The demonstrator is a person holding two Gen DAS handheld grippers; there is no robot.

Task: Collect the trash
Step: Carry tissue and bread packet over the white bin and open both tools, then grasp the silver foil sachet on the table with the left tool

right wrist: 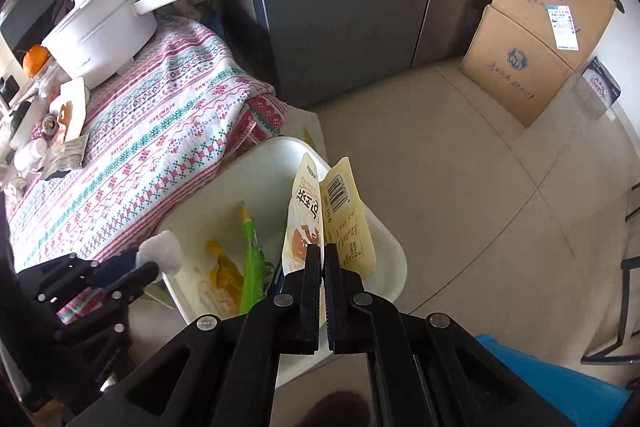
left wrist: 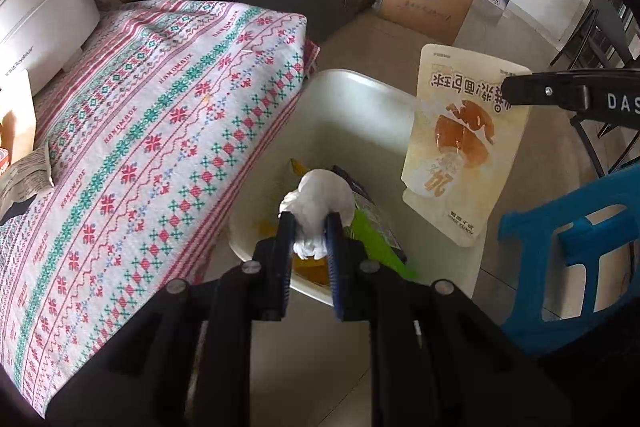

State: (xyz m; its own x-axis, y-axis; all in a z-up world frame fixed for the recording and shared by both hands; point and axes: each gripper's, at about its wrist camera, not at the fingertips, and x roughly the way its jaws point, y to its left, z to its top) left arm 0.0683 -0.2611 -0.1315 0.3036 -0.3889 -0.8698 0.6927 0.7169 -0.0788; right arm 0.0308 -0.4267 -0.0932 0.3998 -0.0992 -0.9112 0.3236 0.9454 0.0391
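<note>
Left wrist view: left tool [left wrist: 310, 223] is clamped on a crumpled white tissue [left wrist: 318, 205], held directly over the white bin [left wrist: 360, 99]. Green wrapper [left wrist: 376, 247] and orange scraps are seen in the bin beneath the tool. Patterned tabletop [left wrist: 152, 131] lies to the tool's left, white pot [left wrist: 44, 15] at its far end. Snack pouch [left wrist: 464, 143] hangs to the right, pinched at its edge by the right tool [left wrist: 505, 89], above the bin's right rim. Blue stool [left wrist: 568, 251] is near right.

Right wrist view: right tool [right wrist: 322, 253] is pressed together on the snack pouch [right wrist: 304, 223], held upright over the bin [right wrist: 260, 171]. Left tool [right wrist: 154, 267] with tissue [right wrist: 162, 251] is seen to the left, over the bin's near-left corner. Cardboard boxes [right wrist: 532, 59] are stacked far ahead right.
</note>
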